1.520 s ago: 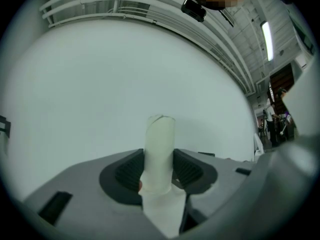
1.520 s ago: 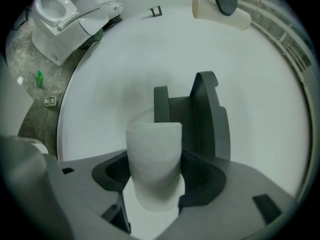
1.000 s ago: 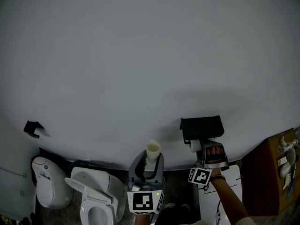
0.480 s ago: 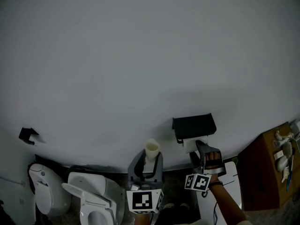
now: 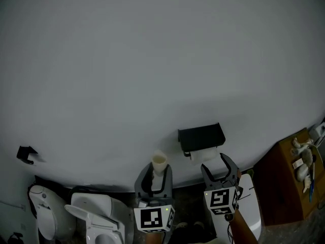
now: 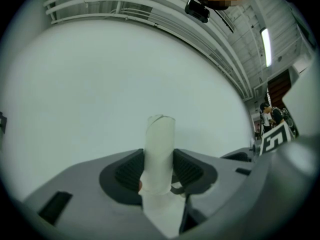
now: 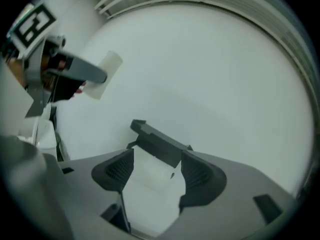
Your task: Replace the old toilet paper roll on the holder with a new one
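Note:
My left gripper [image 5: 157, 171] is shut on a bare cardboard tube [image 5: 159, 161], which stands upright between its pads [image 6: 131, 171]; the tube [image 6: 160, 136] rises above the jaws. A black holder [image 5: 201, 135] is fixed to the wall with a full white roll [image 5: 204, 156] hanging under it. My right gripper [image 5: 219, 164] sits just below that roll, its jaws spread wide and not touching it. In the right gripper view the holder [image 7: 159, 145] and the white roll [image 7: 150, 186] show ahead between the open jaws, with the left gripper [image 7: 75, 70] at upper left.
A white toilet [image 5: 96, 212] and a white bin [image 5: 43, 215] stand at lower left. A small black fixture [image 5: 25, 154] is on the wall at left. At right there is a brown cabinet [image 5: 289, 184], with a white object [image 5: 250, 207] beside it.
My right gripper has drawn back and down from the holder and rolled over, so its marker cube faces up. The white roll stays on the holder. The left gripper keeps the tube.

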A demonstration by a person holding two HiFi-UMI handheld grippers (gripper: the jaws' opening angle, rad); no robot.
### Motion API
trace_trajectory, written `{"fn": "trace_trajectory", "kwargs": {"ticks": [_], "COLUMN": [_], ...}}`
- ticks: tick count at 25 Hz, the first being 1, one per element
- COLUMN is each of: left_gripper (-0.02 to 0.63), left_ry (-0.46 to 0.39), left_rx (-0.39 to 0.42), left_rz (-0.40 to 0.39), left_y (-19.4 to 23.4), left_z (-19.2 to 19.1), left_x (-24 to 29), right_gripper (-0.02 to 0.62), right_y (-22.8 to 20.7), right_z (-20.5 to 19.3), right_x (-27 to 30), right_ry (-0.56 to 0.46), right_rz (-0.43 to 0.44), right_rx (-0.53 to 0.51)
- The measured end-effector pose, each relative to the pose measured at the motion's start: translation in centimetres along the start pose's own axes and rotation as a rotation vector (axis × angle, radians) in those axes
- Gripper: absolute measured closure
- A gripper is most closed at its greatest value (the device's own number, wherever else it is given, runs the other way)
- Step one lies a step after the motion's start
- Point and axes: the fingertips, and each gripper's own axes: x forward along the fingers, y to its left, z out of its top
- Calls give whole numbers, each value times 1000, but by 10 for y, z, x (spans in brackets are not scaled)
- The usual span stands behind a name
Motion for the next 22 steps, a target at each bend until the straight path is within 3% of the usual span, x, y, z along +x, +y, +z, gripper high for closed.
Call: {"fn": "trace_trajectory", "kwargs": {"ticks": [4, 6, 8, 11, 16, 22], "left_gripper": [420, 420, 420, 420, 420, 420], "left_ry": [-1, -10, -18, -28, -42, -45], "left_rx": [-3, -4, -4, -6, -4, -4], "left_rz": [10, 11, 14, 19, 21, 23], "left_y": [0, 1, 2, 5, 5, 5], "left_z": [3, 5, 8, 11, 16, 18], "left_x": [1, 1, 1, 0, 1, 4], "right_gripper": [328, 482, 535, 560, 572, 574], "right_y": [-29, -43, -54, -66, -71, -72], "right_z": [22, 27, 30, 33, 38, 34], "right_x": [-11, -16, -21, -26, -30, -29], "right_ry": [-108, -160, -189, -205, -252, -230], "right_rz": [-16, -42, -71, -111, -84, -88], "right_rx": [276, 383, 443, 481, 541, 523]}}
